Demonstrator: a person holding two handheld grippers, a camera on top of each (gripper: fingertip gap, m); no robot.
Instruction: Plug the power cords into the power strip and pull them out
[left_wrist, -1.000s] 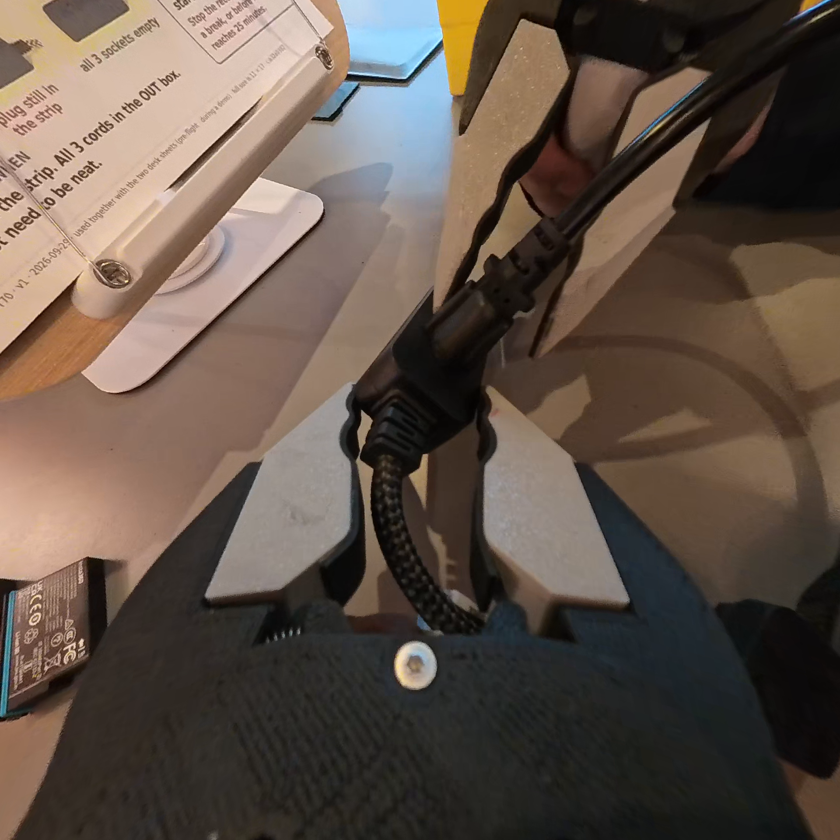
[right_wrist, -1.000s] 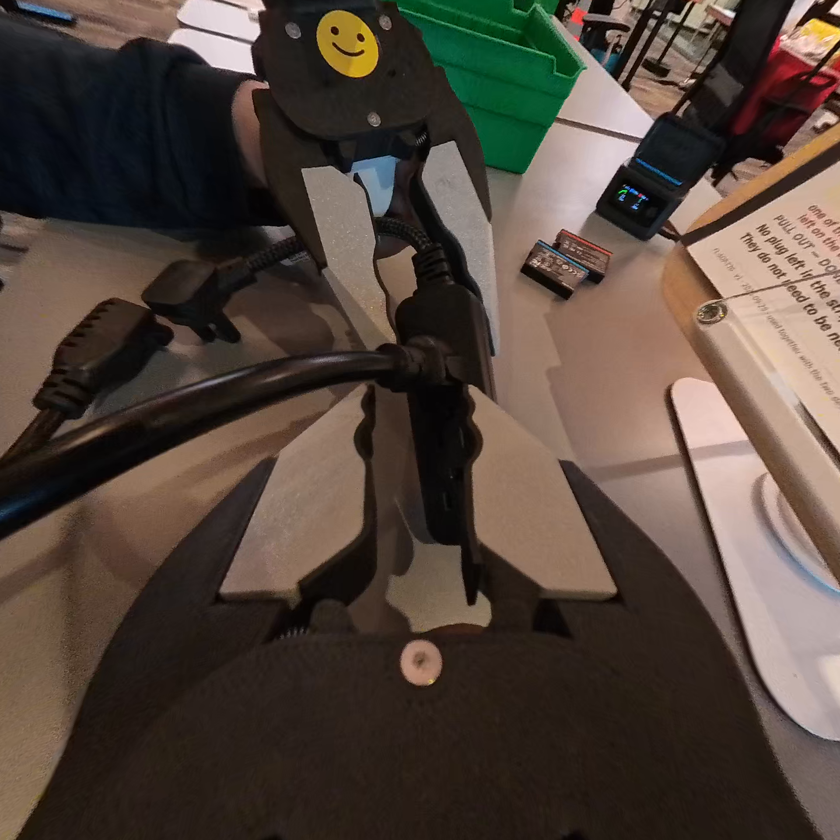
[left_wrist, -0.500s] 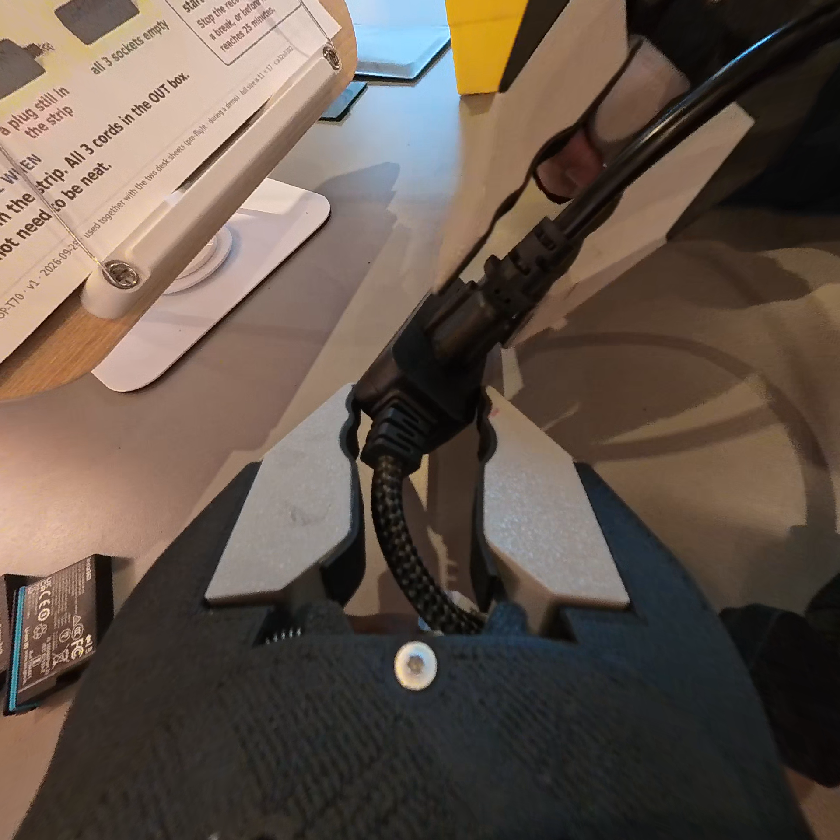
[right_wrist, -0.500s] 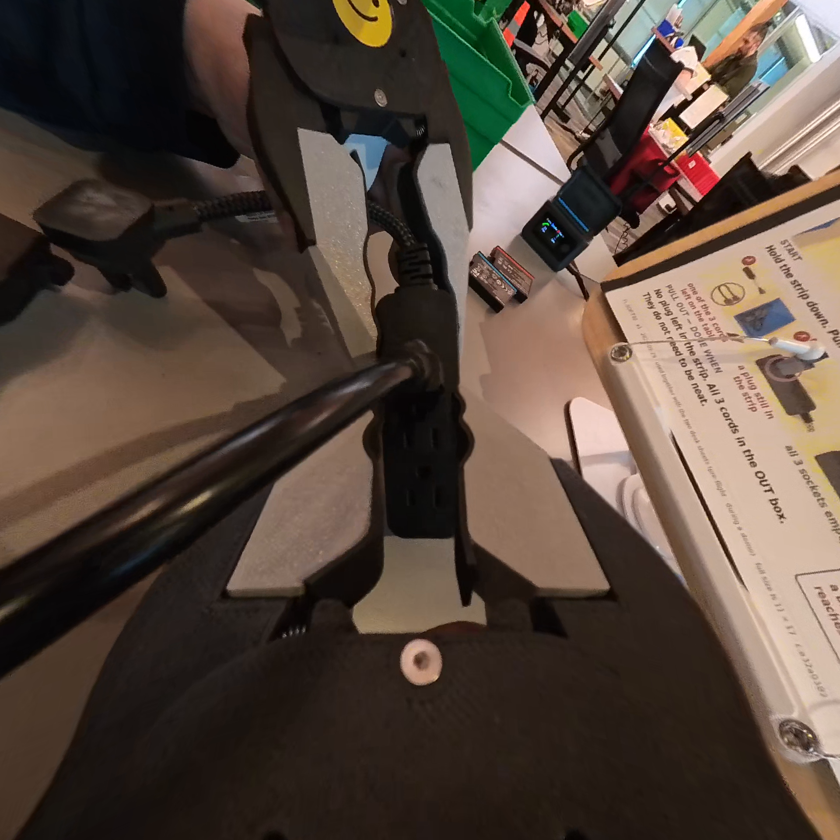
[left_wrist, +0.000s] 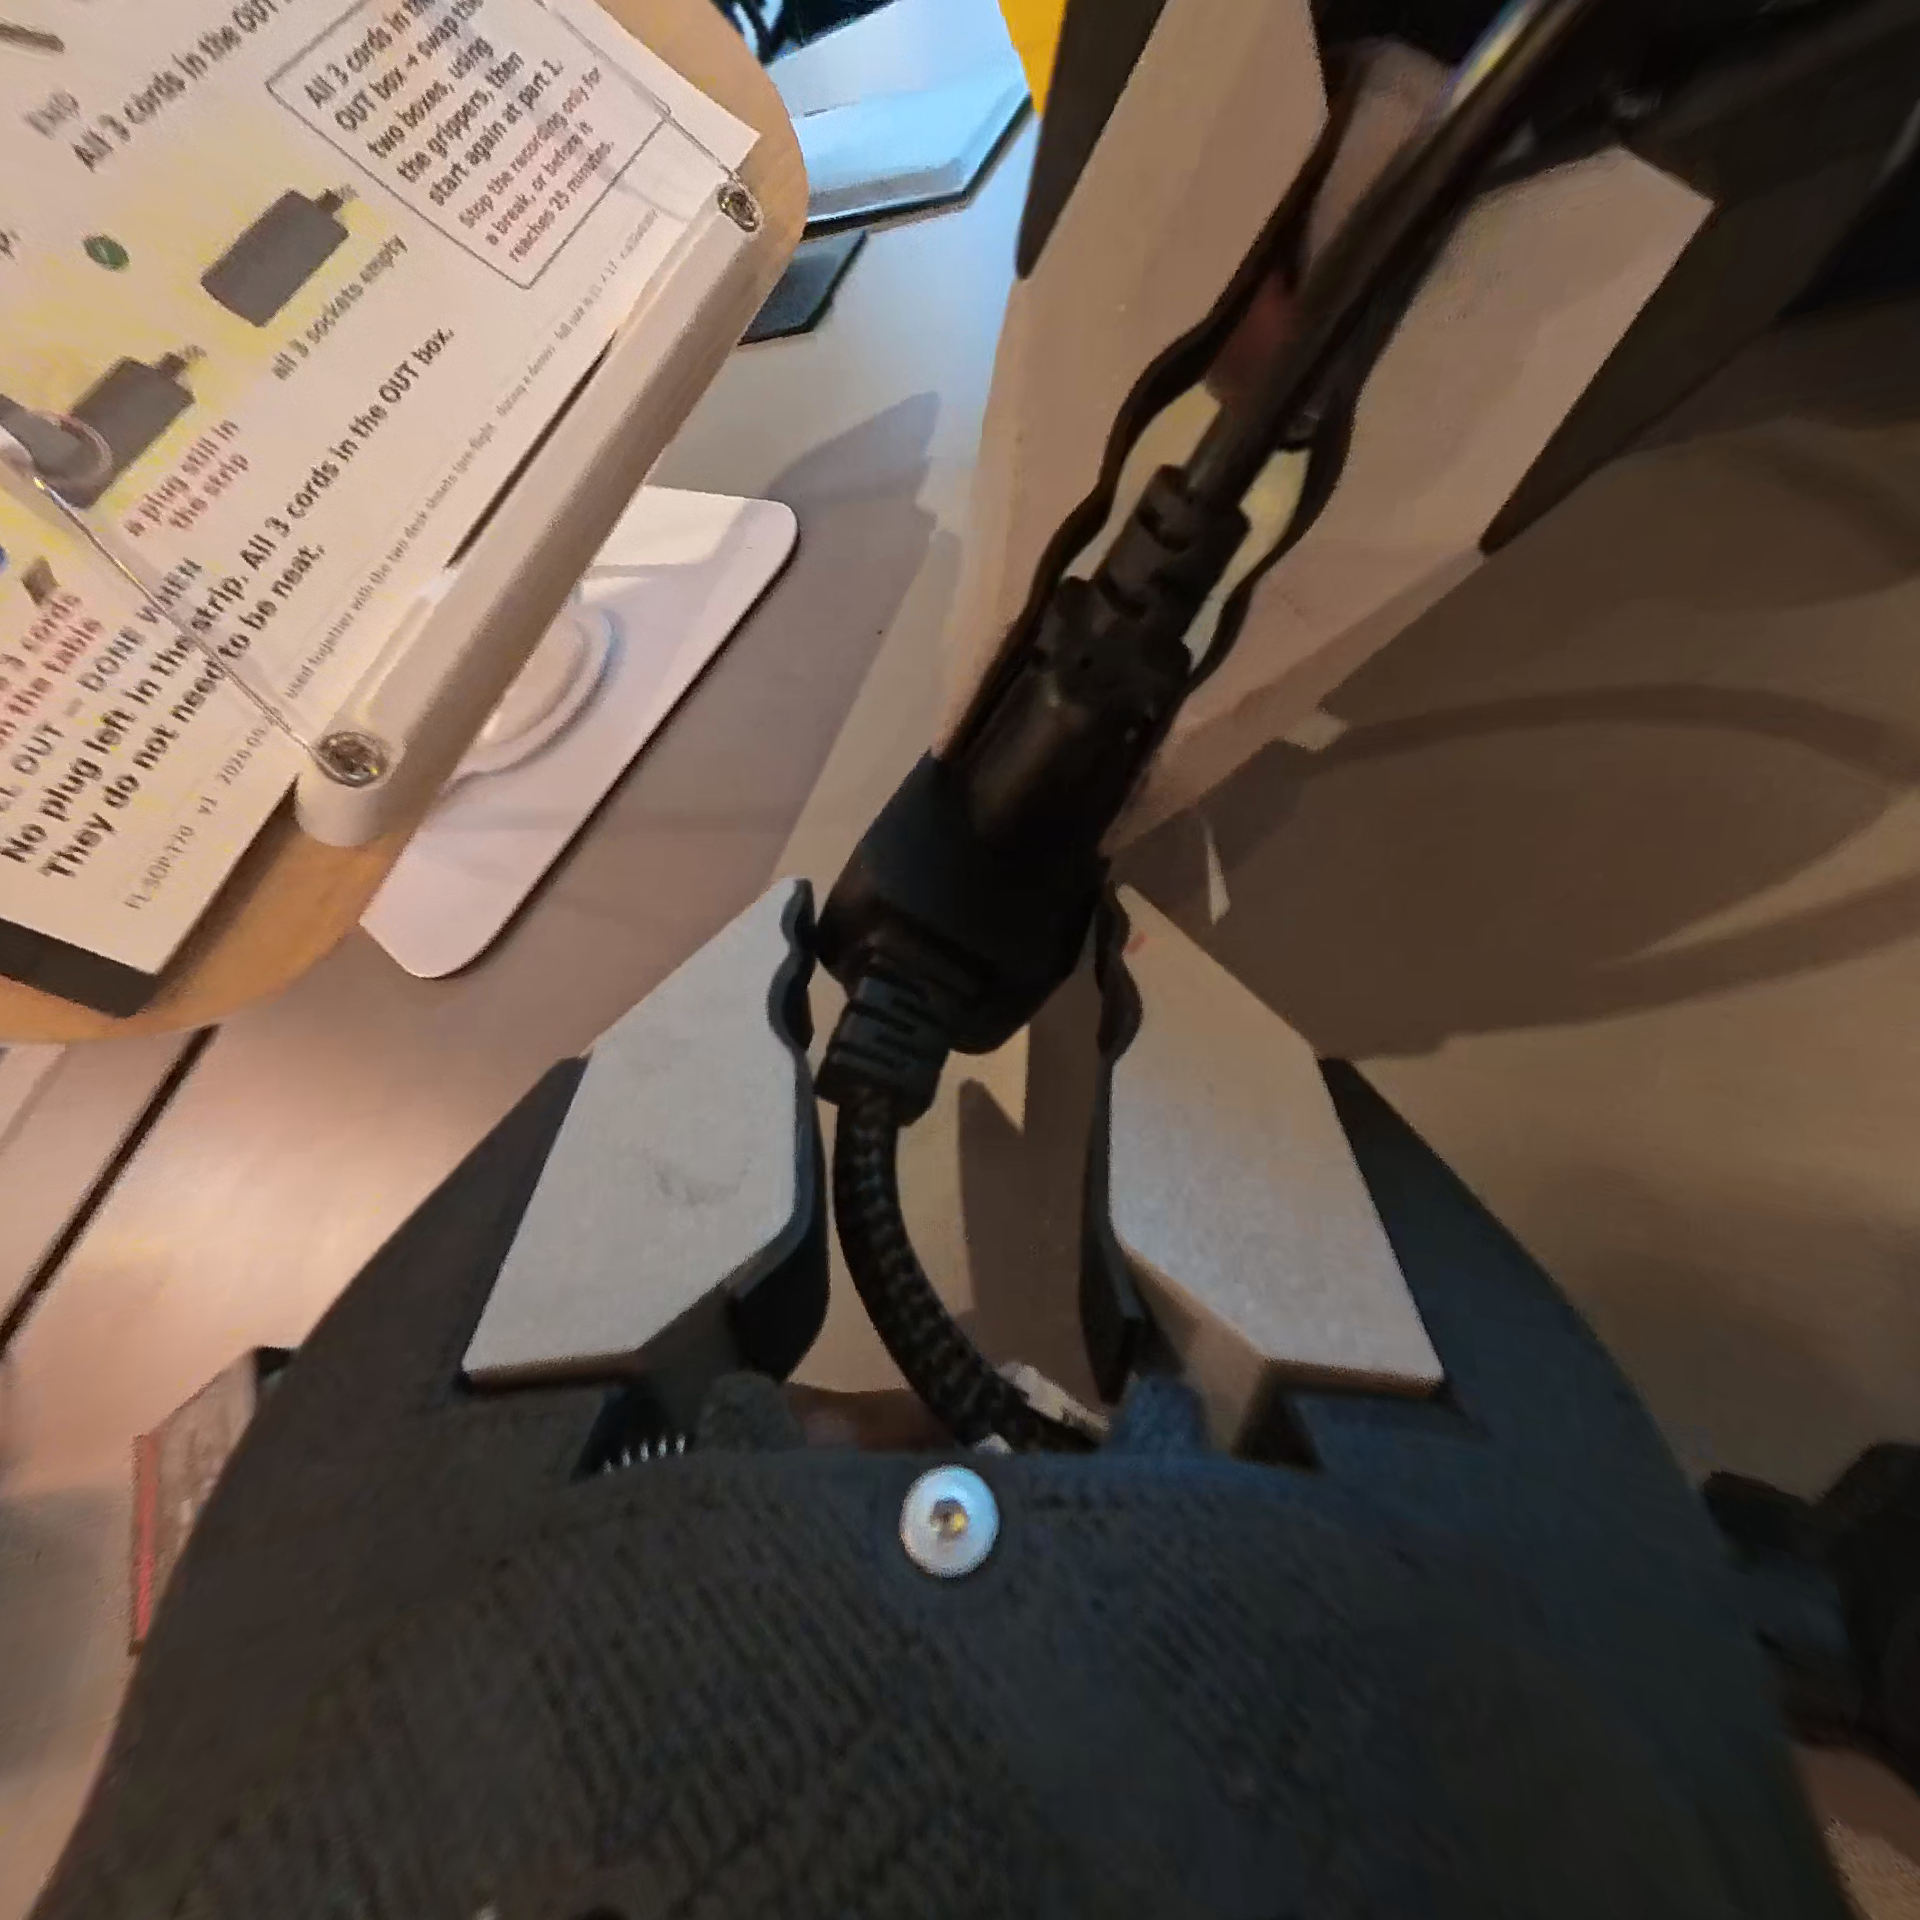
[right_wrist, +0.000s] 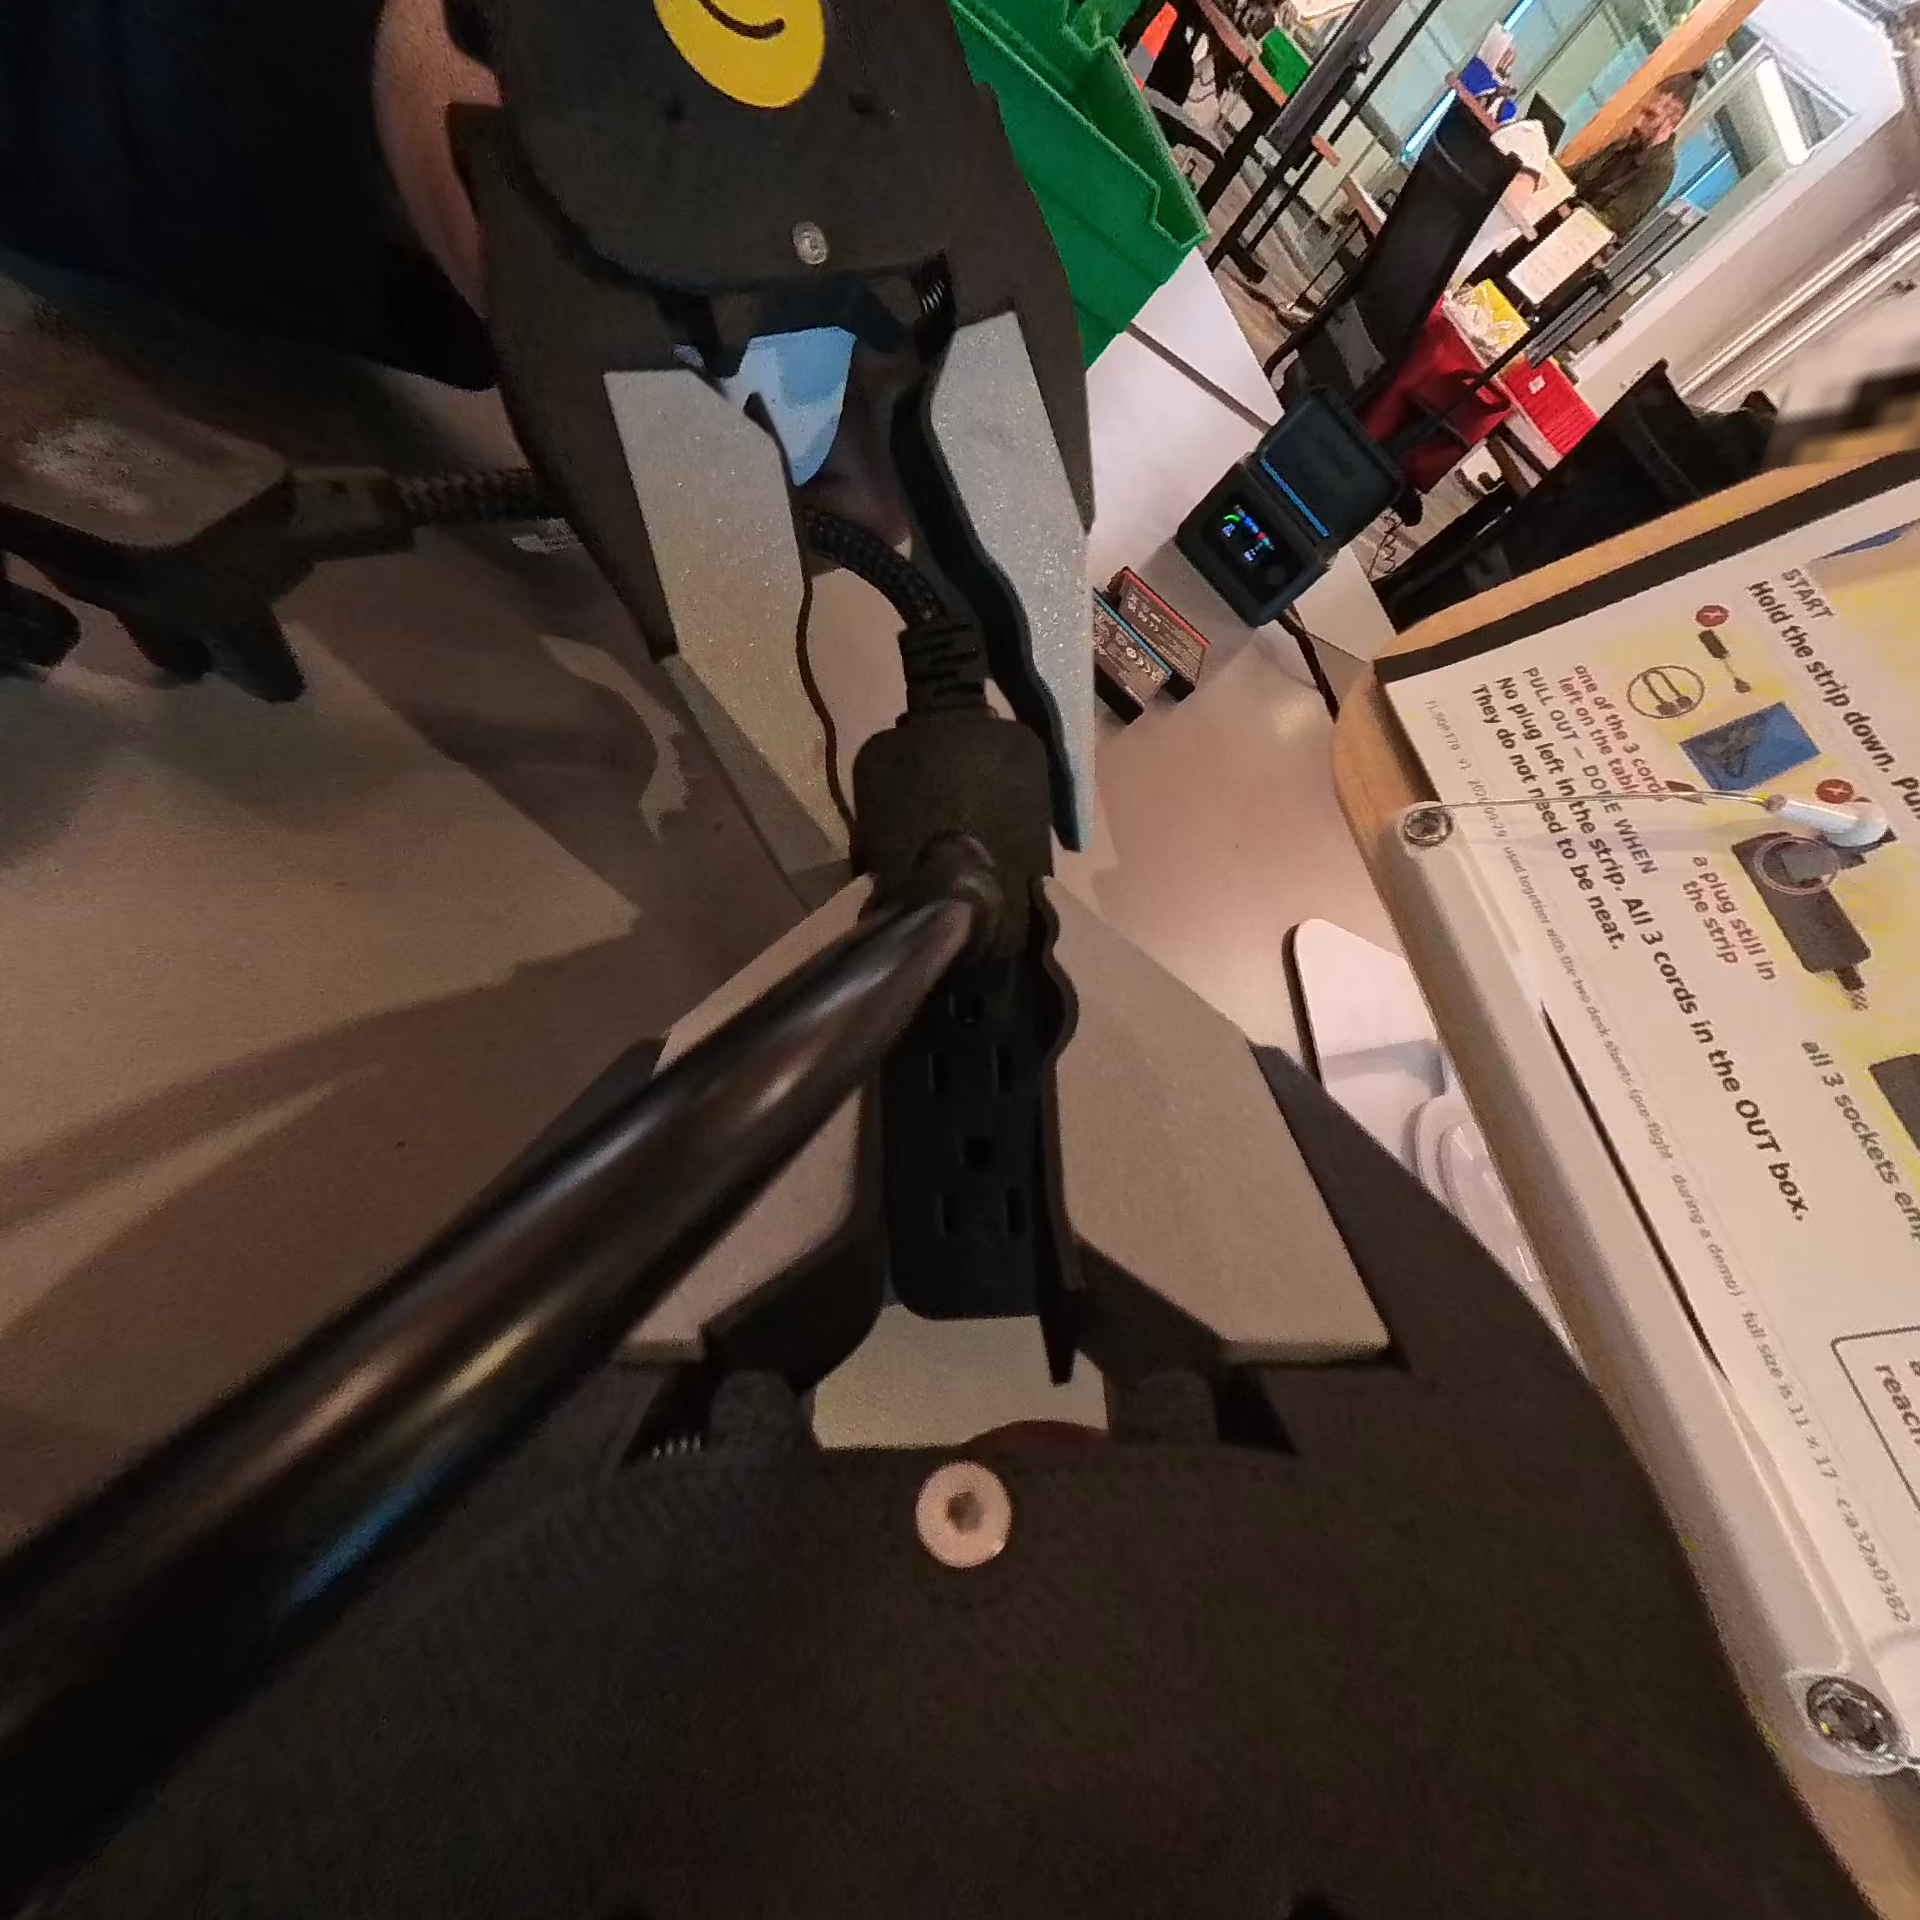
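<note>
Both grippers are tilting further than a second ago, bringing the instruction board closer in each view while the grips stay unchanged.

Left gripper (left_wrist: 951, 940) is clamping narrowly on the black plug (left_wrist: 951, 925), its braided cord (left_wrist: 899, 1236) curving back between the grey fingers (left_wrist: 665, 1195); the plug is sitting in the end of the power strip (right_wrist: 971, 1132). Right gripper (right_wrist: 961, 1039) is closing on the strip's body, holding it lengthwise between its pads above the grey table (right_wrist: 260, 987), with sockets facing the camera. A thick smooth cord (right_wrist: 540, 1236) is running from the strip's far end toward the lower left. Another plug (right_wrist: 156, 530) on braided cable is lying on the table at left. Beyond are two battery packs (right_wrist: 1143, 644), a small charger (right_wrist: 1278, 530), a green bin (right_wrist: 1081, 177) and the wooden instruction board (left_wrist: 343, 416).
</note>
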